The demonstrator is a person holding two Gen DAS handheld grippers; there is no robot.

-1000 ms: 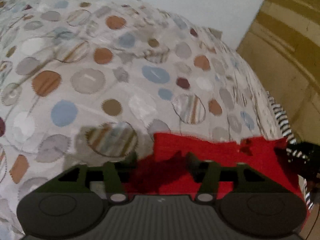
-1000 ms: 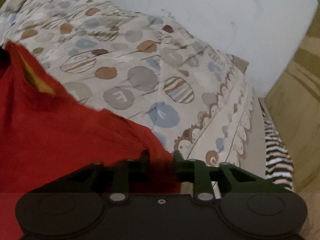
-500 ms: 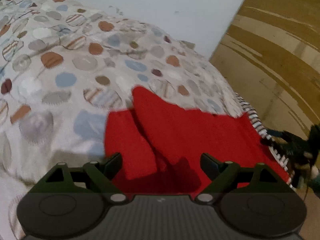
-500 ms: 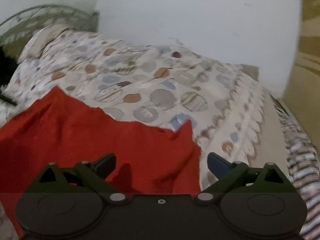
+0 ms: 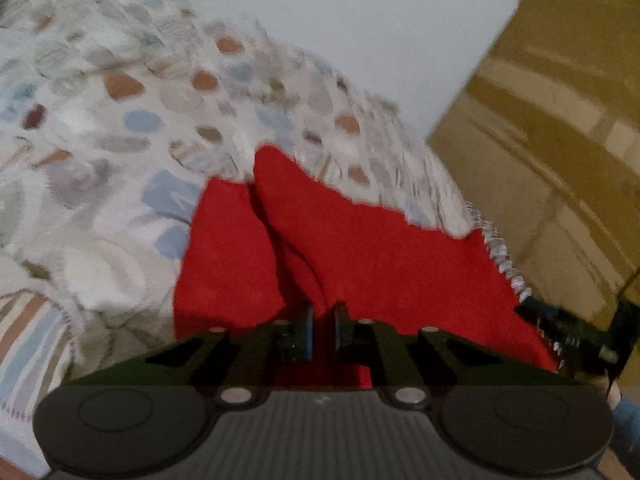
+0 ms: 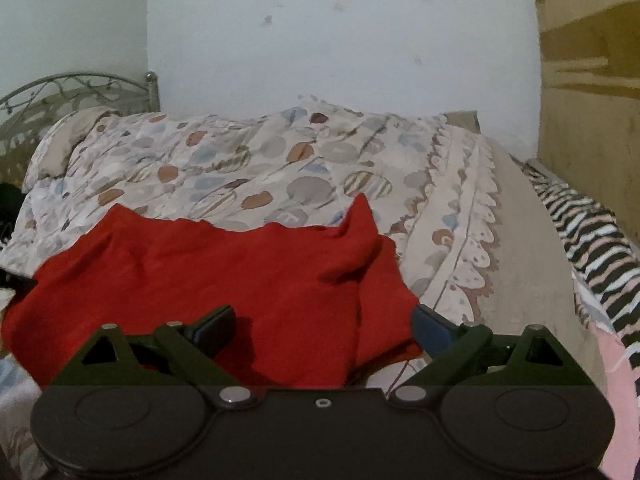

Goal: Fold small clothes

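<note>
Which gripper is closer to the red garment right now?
Left. The left gripper is shut on a fold at the near edge of the red garment. The right gripper is open over its other end, pads clear of the cloth.

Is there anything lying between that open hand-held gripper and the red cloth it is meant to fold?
Nothing visible. The right hand-held gripper hangs open directly over the red garment, with only bare cloth between its fingers. The striped fabric lies off to the side, at the edge of the bedspread.
</note>
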